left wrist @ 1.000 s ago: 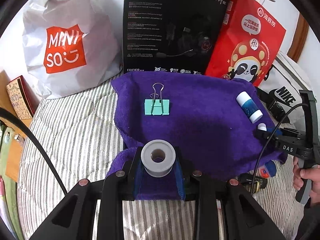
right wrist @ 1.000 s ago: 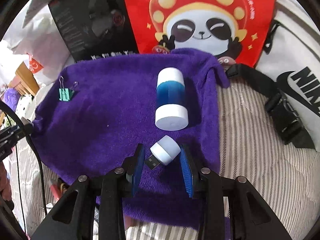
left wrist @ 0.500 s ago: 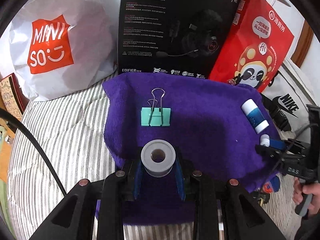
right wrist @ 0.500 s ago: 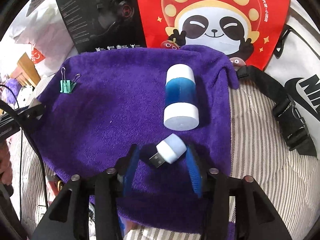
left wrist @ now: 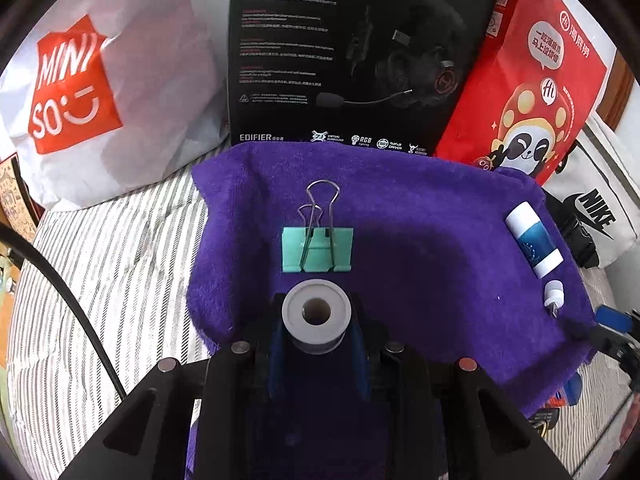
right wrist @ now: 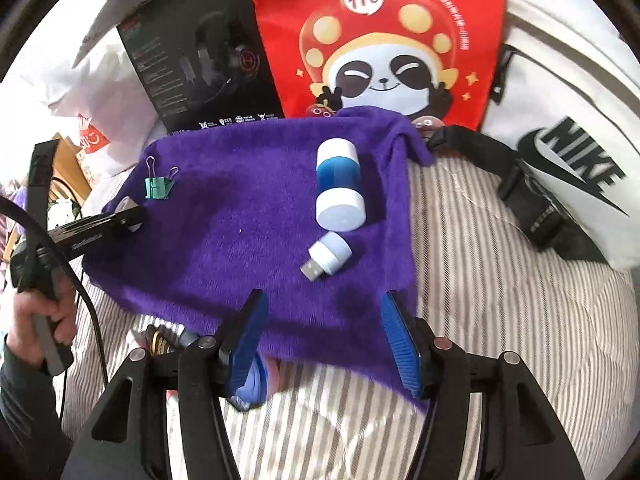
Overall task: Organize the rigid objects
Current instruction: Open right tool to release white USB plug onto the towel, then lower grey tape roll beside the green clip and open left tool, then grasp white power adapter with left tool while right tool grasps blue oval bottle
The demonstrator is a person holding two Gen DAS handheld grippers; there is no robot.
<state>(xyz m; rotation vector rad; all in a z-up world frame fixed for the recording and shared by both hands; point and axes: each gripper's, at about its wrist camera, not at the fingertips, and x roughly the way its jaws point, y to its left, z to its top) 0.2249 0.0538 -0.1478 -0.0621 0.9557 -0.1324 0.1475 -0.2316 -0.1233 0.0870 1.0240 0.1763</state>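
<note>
Left wrist view: the left tool (left wrist: 316,344) stays clamped on a grey spool (left wrist: 316,314), now just short of the green binder clip (left wrist: 317,249) on the purple towel (left wrist: 420,248). Right wrist view: the right tool (right wrist: 322,340), jaws now wide apart, has drawn back from the white USB light (right wrist: 329,254) lying free beside the blue-and-white bottle (right wrist: 339,188).

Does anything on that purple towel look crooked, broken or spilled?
Nothing looks broken or spilled. The white-capped blue cylinder lies on its side on the purple towel, and the small white USB plug-in light lies skewed just below it. The mint green binder clip lies flat, handles splayed. The towel's far right corner is rumpled.
</note>
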